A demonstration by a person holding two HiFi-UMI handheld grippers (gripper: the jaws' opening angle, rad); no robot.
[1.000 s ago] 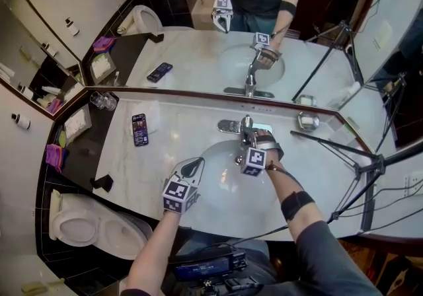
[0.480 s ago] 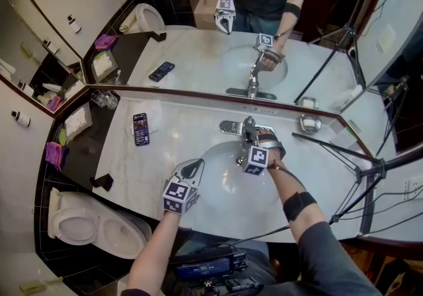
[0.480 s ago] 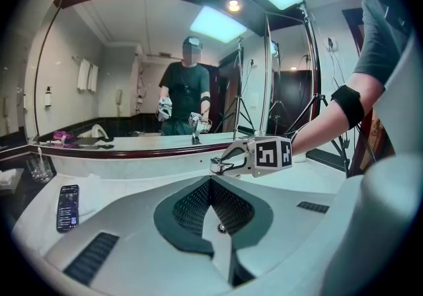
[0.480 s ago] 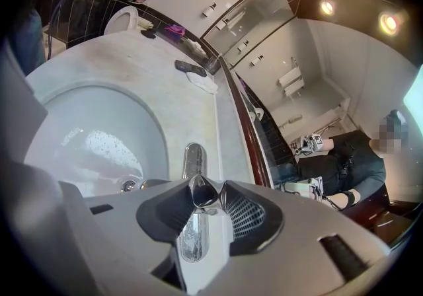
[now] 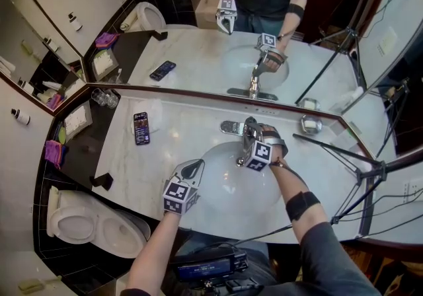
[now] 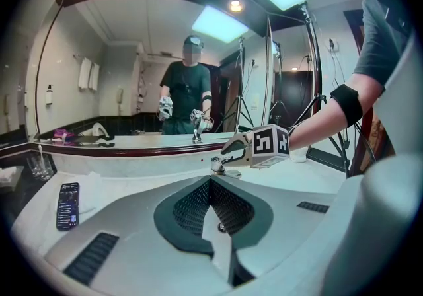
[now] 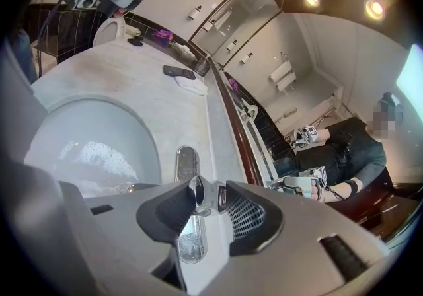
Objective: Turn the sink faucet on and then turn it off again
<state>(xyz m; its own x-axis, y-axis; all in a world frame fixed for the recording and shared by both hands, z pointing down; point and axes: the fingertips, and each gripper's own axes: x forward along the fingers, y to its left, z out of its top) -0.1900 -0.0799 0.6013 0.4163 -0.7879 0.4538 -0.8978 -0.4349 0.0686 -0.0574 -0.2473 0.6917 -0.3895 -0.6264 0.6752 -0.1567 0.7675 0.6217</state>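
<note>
The chrome faucet (image 5: 246, 137) stands at the back of the white sink basin (image 5: 218, 182). My right gripper (image 5: 251, 132) reaches over the basin to it. In the right gripper view the faucet handle (image 7: 198, 193) sits between the pads, and my right gripper (image 7: 206, 197) is shut on it; its jaws have just been closing on the handle. A wet, bubbly patch (image 7: 89, 156) shows in the basin. My left gripper (image 5: 193, 166) hangs shut and empty over the basin's near rim. In the left gripper view my left gripper (image 6: 211, 182) points at the faucet (image 6: 220, 166).
A phone (image 5: 139, 129) lies on the marble counter to the left, with drinking glasses (image 5: 104, 99) beyond it. A metal soap dish (image 5: 308, 121) and a tripod leg (image 5: 330, 146) are at the right. A mirror backs the counter. A toilet (image 5: 86, 225) stands at the lower left.
My right gripper has risen slightly and rolled a little while on the faucet handle. The left gripper has stayed still.
</note>
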